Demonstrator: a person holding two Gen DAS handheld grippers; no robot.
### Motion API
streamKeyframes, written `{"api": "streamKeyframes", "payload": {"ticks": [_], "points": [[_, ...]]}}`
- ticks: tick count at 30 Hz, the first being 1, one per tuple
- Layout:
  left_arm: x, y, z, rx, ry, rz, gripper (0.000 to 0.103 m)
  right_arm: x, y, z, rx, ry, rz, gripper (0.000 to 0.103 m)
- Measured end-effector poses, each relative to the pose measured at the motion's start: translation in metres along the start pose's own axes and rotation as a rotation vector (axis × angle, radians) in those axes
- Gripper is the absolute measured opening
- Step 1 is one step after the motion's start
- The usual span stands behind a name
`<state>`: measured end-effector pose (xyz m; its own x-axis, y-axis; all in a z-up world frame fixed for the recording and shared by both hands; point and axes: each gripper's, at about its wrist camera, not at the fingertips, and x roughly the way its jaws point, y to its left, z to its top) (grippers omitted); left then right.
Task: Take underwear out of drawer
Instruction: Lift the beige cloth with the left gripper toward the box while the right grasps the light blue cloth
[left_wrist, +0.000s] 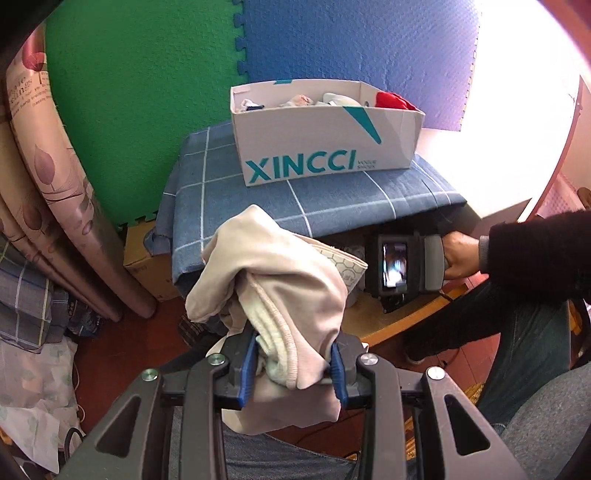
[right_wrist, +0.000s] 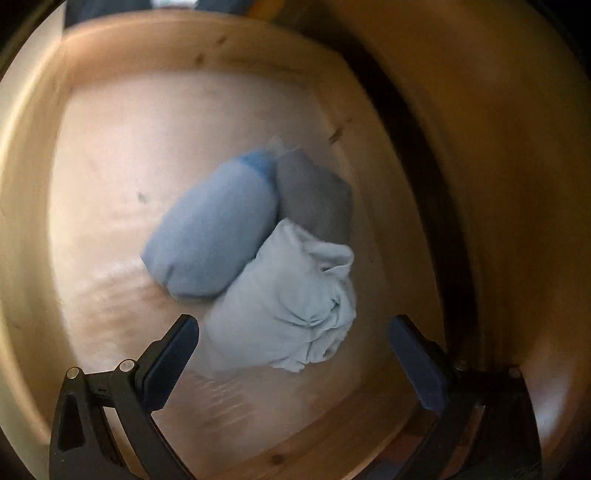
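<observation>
Left gripper (left_wrist: 293, 363) clamps beige underwear (left_wrist: 273, 280), held up before the box (left_wrist: 325, 147). Right gripper (right_wrist: 293, 354) hangs wide over a pale roll (right_wrist: 291, 299) near the drawer (right_wrist: 110, 129)'s right wall.

In the drawer (right_wrist: 369, 155), three rolled garments are lying together: one roll (right_wrist: 210, 236) sitting left, another (right_wrist: 314, 195) lying to its right and farther, the third (right_wrist: 291, 295) resting nearest. Outside, a box (left_wrist: 325, 147) is sitting on a cloth-covered table (left_wrist: 332, 206), with a bunched garment (left_wrist: 273, 280) hanging nearer.
</observation>
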<state>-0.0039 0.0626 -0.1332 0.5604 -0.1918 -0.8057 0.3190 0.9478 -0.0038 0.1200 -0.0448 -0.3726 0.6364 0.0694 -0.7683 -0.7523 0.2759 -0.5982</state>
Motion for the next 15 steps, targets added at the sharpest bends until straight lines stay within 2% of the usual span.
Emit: {"api": "streamKeyframes", "payload": {"ticks": [2, 5, 8, 11, 12, 14, 15], "points": [[-0.004, 0.001, 0.003, -0.006, -0.017, 0.004, 0.033, 0.002, 0.008, 0.000, -0.029, -0.033, -0.030, 0.103], [-0.012, 0.001, 0.009, -0.009, -0.050, 0.023, 0.033, 0.008, 0.021, -0.001, -0.090, -0.052, -0.016, 0.102], [-0.022, 0.001, 0.015, -0.012, -0.071, 0.028, 0.033, 0.003, 0.028, -0.004, -0.107, -0.147, -0.007, 0.101], [-0.028, -0.002, 0.020, -0.010, -0.082, 0.035, 0.033, 0.002, 0.028, -0.008, -0.104, -0.142, 0.013, 0.100], [-0.030, -0.003, 0.022, -0.008, -0.084, 0.032, 0.033, 0.008, 0.016, -0.011, -0.057, -0.115, 0.070, 0.098], [-0.033, -0.007, 0.023, 0.003, -0.090, 0.037, 0.033, 0.020, -0.010, -0.018, 0.085, -0.044, 0.251, 0.081], [-0.034, -0.009, 0.023, 0.009, -0.091, 0.037, 0.033, 0.022, -0.019, -0.019, 0.117, -0.037, 0.306, 0.076]]}}
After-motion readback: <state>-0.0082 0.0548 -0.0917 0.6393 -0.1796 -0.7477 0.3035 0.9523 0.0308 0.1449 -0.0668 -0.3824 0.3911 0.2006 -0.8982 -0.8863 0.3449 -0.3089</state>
